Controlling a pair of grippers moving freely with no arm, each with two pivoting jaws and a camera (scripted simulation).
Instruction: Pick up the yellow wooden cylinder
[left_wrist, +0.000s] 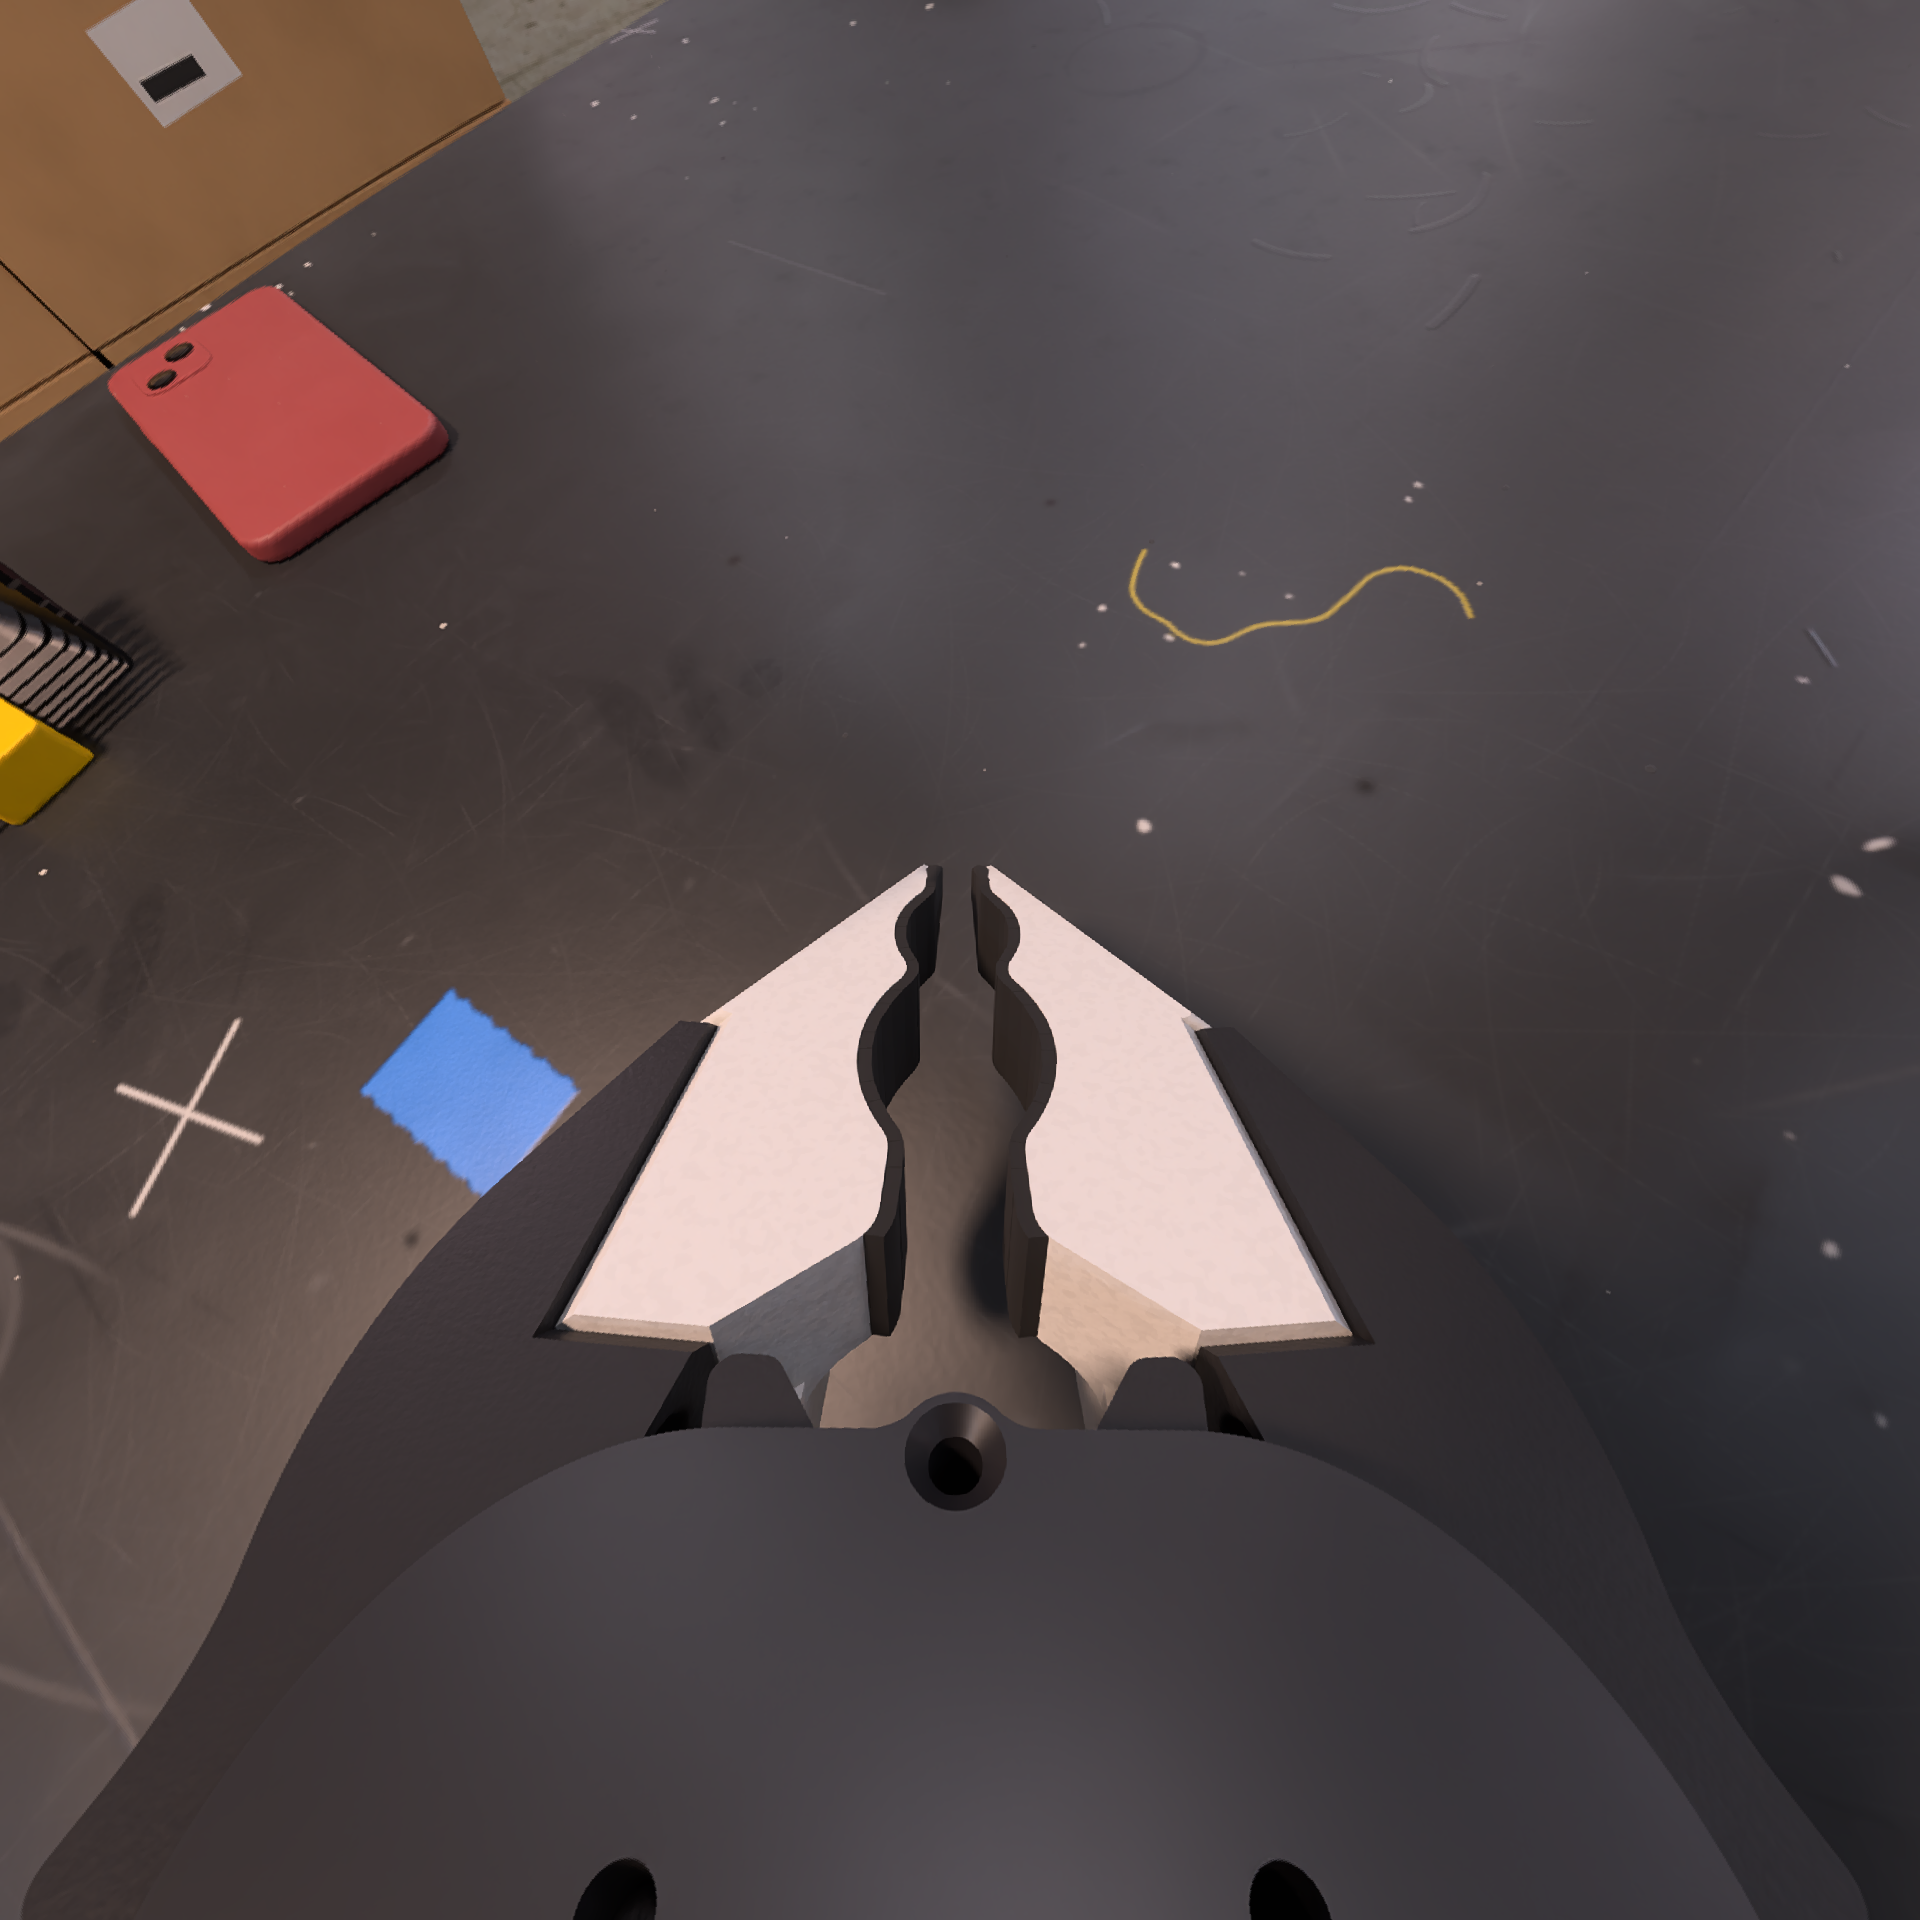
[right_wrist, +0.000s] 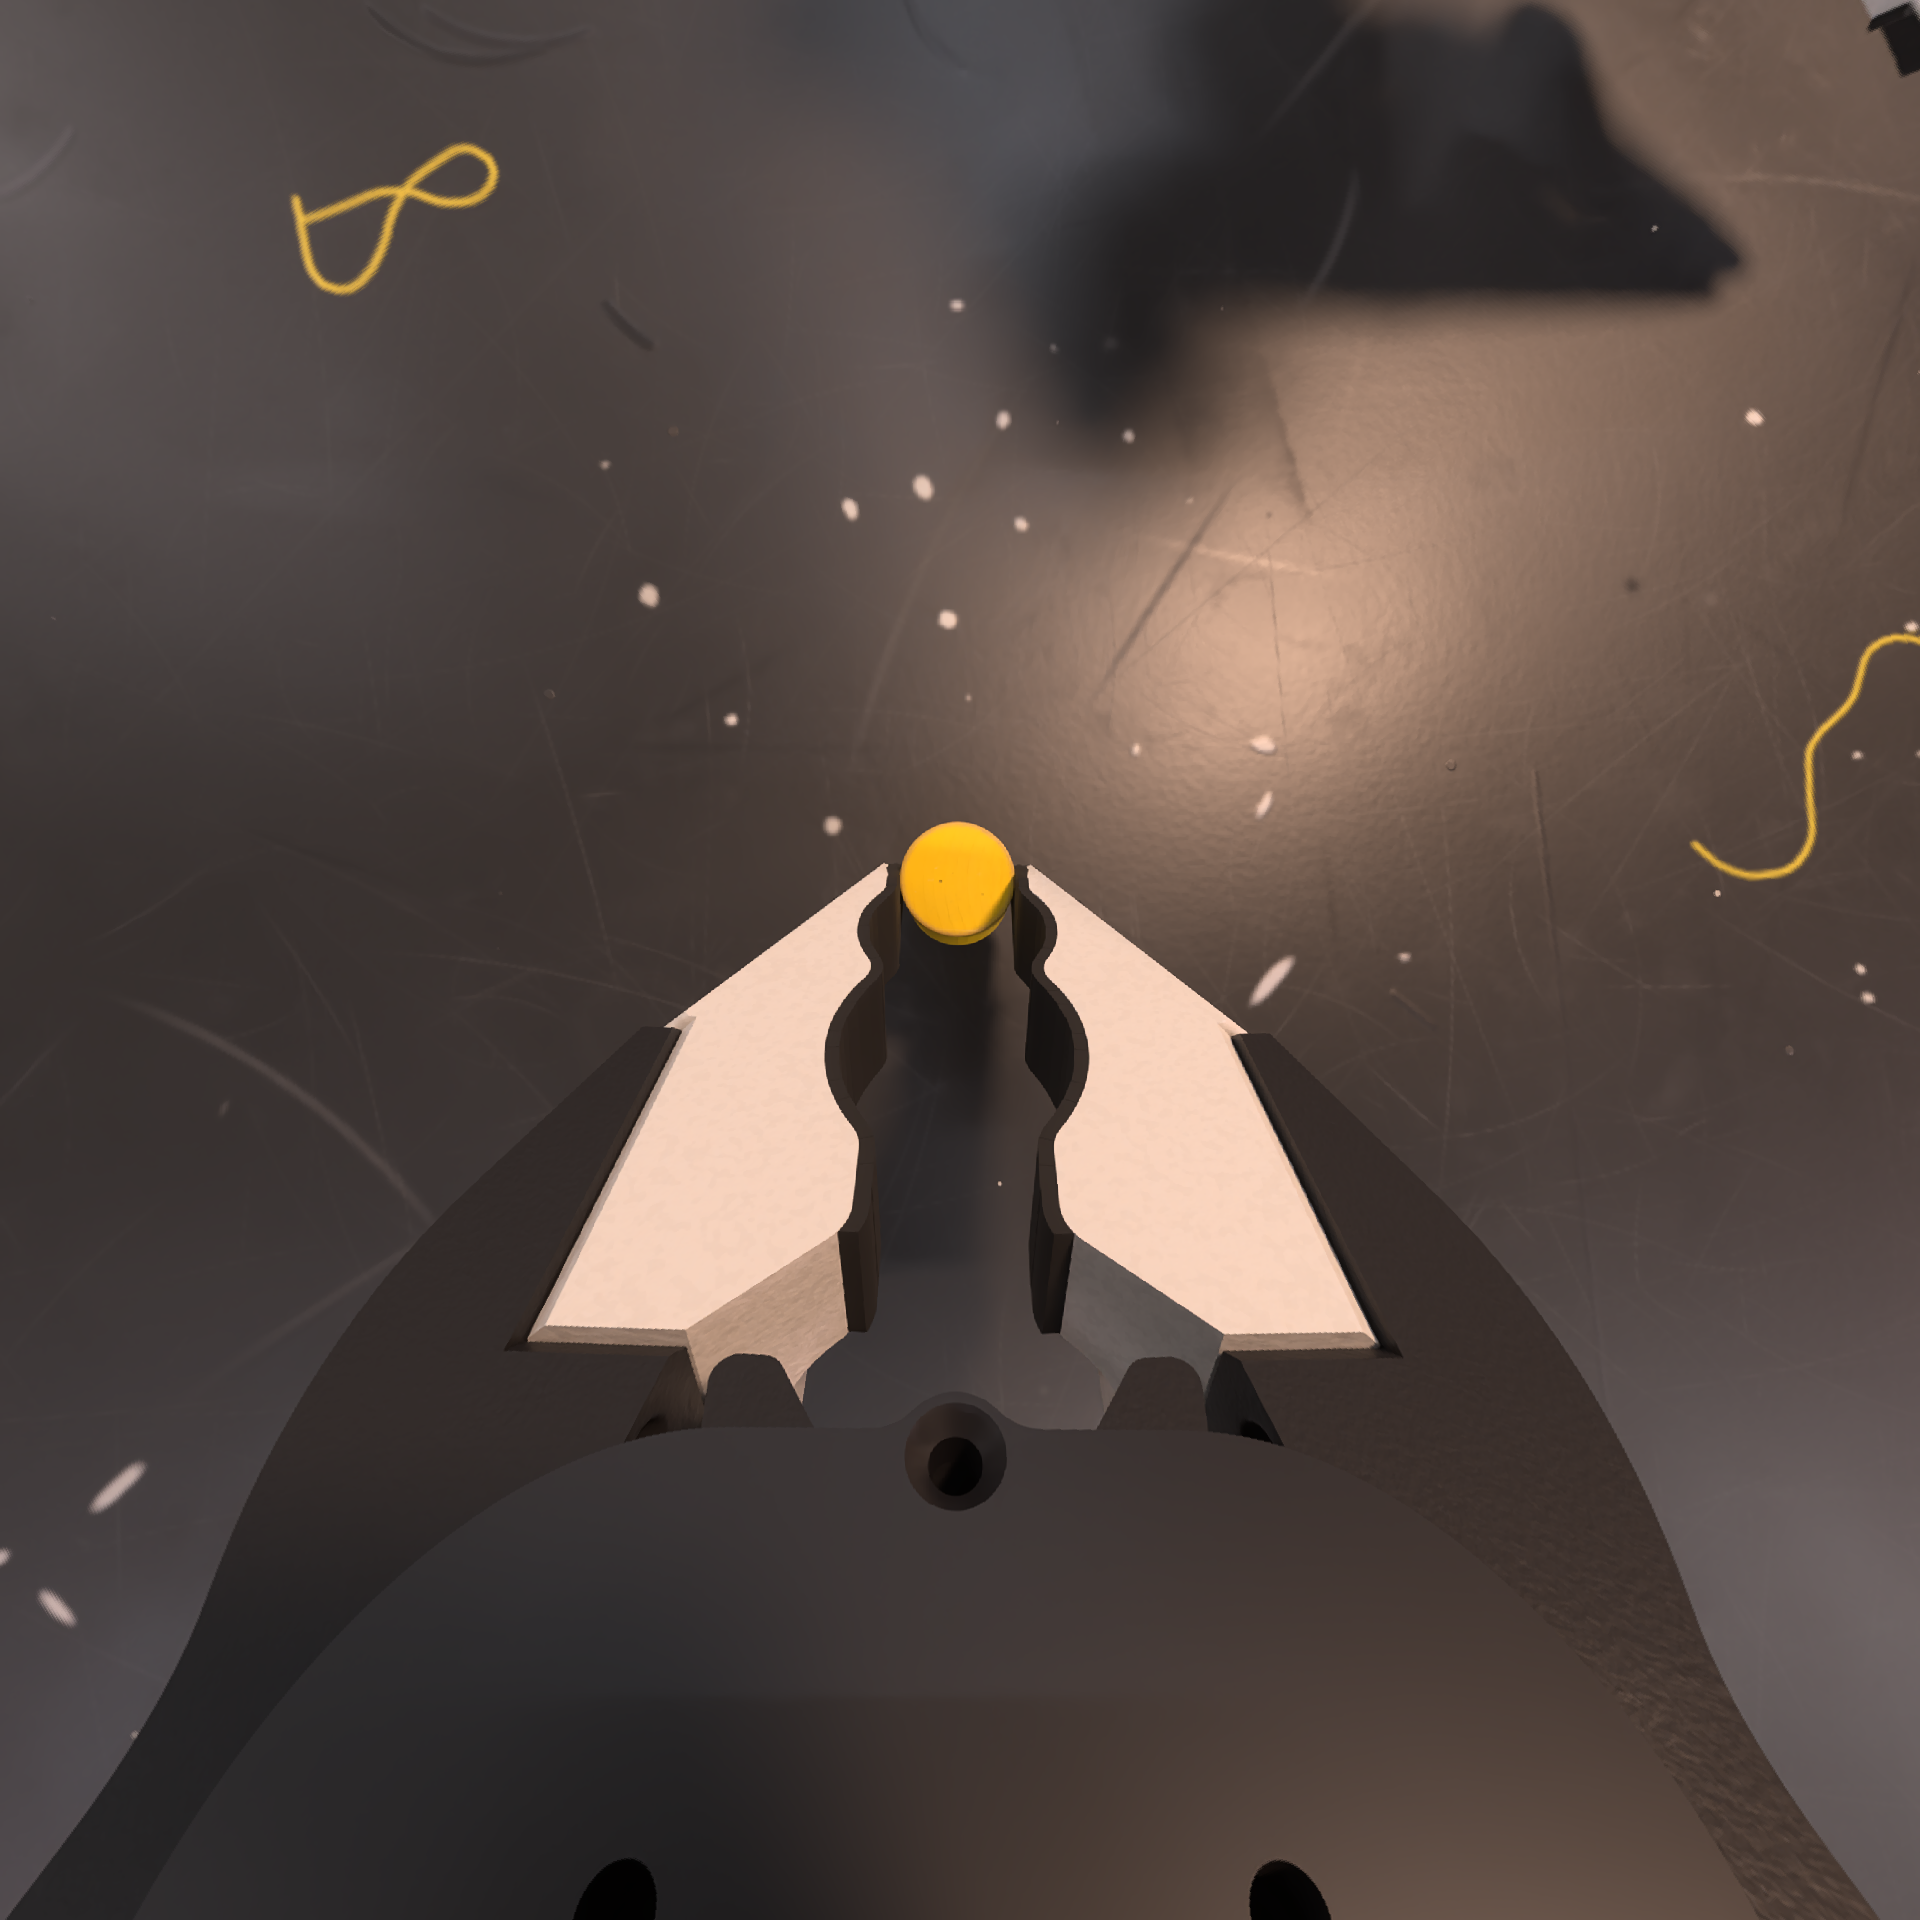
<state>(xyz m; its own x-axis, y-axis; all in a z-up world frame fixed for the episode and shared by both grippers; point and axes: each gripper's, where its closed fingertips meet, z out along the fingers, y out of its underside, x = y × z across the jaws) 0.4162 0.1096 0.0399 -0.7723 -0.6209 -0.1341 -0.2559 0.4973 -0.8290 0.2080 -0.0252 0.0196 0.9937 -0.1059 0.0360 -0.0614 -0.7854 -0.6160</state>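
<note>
Right gripper (right_wrist: 956, 883) body fills the near field, pointing down at the dark scratched worktop (right_wrist: 1351, 675). Its jaws are clamped on the yellow wooden cylinder (right_wrist: 956, 881), seen end-on as a round disc right at the fingertips (right_wrist: 1039, 914). The cylinder's body below the disc is hidden, so I can't tell whether it's clear of the worktop.

Risks, my read:
- Grip sits at the very tips, ahead of the scalloped notches. Little pad overlap, so a fast lift or any tilt could let the cylinder pivot or slide out.
- Round, smooth wood on flat tip faces: contact is probably close to a line on each side, so it may rotate in the grip.
- If dropped it would likely roll away.

Left gripper (left_wrist: 956, 878): angled down over a bare patch of worktop, jaws nearly together with only a thin slit, holding nothing. Well apart from the cylinder, which isn't in its view. Off to its left: red phone (left_wrist: 275, 426), cardboard box (left_wrist: 229, 156), yellow block (left_wrist: 31, 764), blue tape patch (left_wrist: 468, 1086), white cross mark (left_wrist: 187, 1117). Yellow thread (left_wrist: 1299, 608) lies ahead of it; none of this is near the grasp.
</note>
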